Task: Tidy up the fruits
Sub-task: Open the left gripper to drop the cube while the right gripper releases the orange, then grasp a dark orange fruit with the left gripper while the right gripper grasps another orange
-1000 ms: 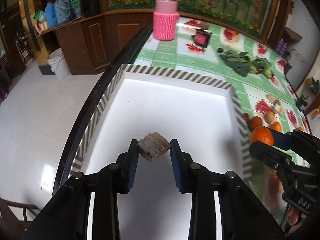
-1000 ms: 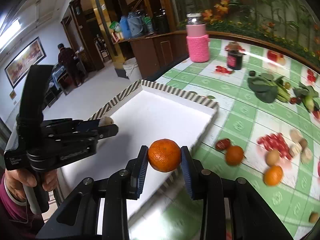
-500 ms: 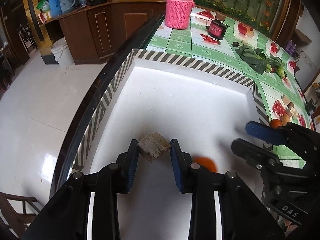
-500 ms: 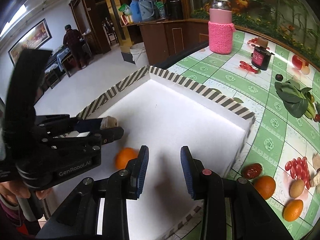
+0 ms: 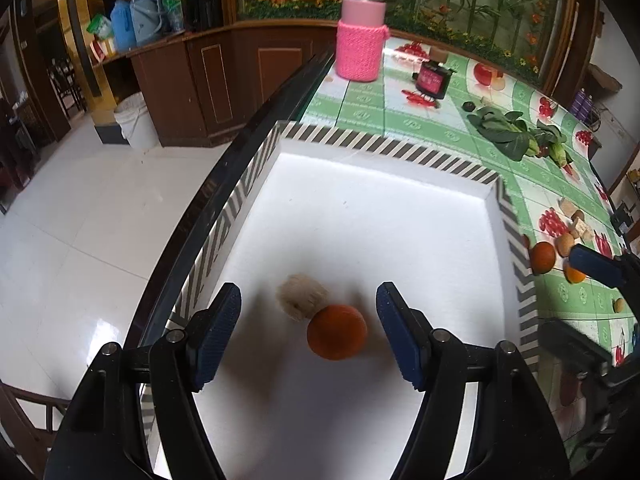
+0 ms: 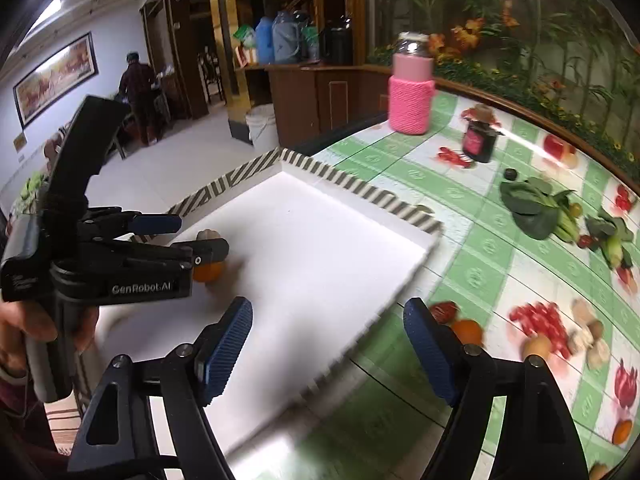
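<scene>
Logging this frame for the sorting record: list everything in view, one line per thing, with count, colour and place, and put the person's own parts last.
white tray: 1, white with striped rim, at table edge
orange: 1, orange, in the tray, near end
tan lump: 1, beige, in the tray, touching the orange
loose fruits: several, orange and brown, on the cloth right of the tray
leafy greens: 1 bunch, green, far right of the cloth
pink jar: 1, pink knit sleeve, far table edge
dark jar: 1, black with pink label, beside the pink jar
tablecloth: 1, green check with fruit prints
left claw: open, above the tray
right claw: open, over the tray's right rim
hand: 1, holds the left claw's grip
</scene>
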The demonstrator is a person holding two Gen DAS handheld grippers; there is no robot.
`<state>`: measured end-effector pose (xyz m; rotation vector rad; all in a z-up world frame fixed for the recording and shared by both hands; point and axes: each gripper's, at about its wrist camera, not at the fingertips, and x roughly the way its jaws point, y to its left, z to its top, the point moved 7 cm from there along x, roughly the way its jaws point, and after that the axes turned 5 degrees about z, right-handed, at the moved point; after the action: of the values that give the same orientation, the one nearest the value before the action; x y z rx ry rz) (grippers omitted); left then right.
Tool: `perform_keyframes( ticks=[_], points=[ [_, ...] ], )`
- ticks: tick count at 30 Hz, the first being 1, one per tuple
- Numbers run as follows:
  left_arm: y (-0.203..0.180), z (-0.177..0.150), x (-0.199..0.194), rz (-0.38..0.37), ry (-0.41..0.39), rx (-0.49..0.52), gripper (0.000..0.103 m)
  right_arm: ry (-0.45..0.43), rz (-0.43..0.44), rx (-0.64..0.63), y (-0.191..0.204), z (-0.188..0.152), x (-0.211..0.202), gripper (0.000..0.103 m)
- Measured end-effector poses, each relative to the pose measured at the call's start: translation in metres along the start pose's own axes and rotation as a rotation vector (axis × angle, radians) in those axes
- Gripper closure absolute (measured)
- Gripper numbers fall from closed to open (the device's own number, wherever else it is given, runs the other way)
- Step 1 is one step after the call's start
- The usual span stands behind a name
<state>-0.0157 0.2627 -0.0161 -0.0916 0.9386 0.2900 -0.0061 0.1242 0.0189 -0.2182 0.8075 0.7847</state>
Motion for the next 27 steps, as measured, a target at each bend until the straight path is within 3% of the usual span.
perform_keyframes(
  ticks=[11,15,22,27],
  points=[
    [-0.056,0.006,-0.038,-0.064,-0.083,0.077,0.033,-0.069,-0.02,0.225,-0.078,-0.04,-0.064,0.018],
    [-0.082,0.007,-0.047,-0.111,-0.087,0.1,0.033,-0.049,-0.047,0.324,-0.113,-0.061,-0.078,0.017],
    [-0.141,-0.005,-0.046,-0.192,-0.044,0.192,0.033,-0.021,-0.131,0.308,-0.139,-0.085,-0.087,0.017],
    [-0.157,-0.007,-0.045,-0.212,-0.03,0.208,0.033,-0.005,-0.112,0.296,-0.143,-0.083,-0.067,0.021]
  ],
)
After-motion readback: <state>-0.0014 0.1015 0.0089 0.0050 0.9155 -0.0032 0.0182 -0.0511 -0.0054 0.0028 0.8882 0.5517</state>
